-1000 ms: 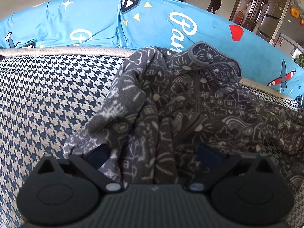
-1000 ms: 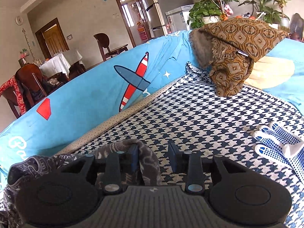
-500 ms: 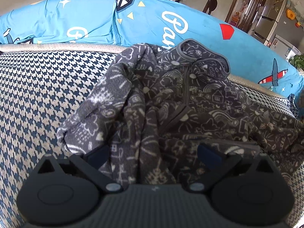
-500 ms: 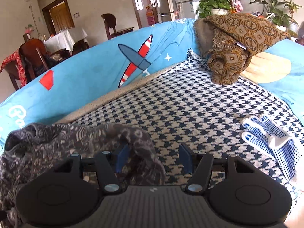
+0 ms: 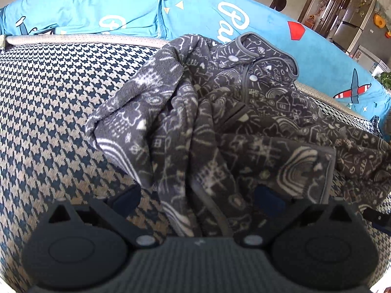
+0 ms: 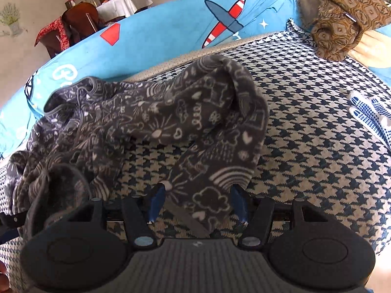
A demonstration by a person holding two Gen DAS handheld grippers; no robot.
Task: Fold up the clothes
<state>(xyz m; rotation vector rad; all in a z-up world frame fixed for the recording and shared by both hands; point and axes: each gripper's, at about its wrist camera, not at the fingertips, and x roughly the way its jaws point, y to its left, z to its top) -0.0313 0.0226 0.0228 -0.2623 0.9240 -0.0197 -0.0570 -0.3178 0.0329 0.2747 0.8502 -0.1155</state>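
Note:
A grey fleece jacket (image 5: 244,112) with white doodles lies crumpled on the houndstooth sofa seat (image 5: 48,112), its collar toward the blue backrest. My left gripper (image 5: 198,200) is open wide just above the jacket's near hem, and folds of fabric lie loose between its fingers. In the right wrist view one sleeve (image 6: 220,127) arches over the seat, its cuff end lying between the blue pads (image 6: 156,200) of my right gripper (image 6: 197,201). That gripper is open and its pads do not press the cloth.
The blue printed backrest cover (image 5: 97,12) runs behind the jacket. A brown patterned cushion (image 6: 342,17) sits at the far right, and white gloves with blue dots (image 6: 371,114) lie on the seat right of the sleeve. Dining chairs (image 6: 80,19) stand beyond the sofa.
My right gripper opened, let go of the sleeve, then dropped lower and tipped downward; the sleeve now lies on the seat. The left gripper drew back slightly, staying open.

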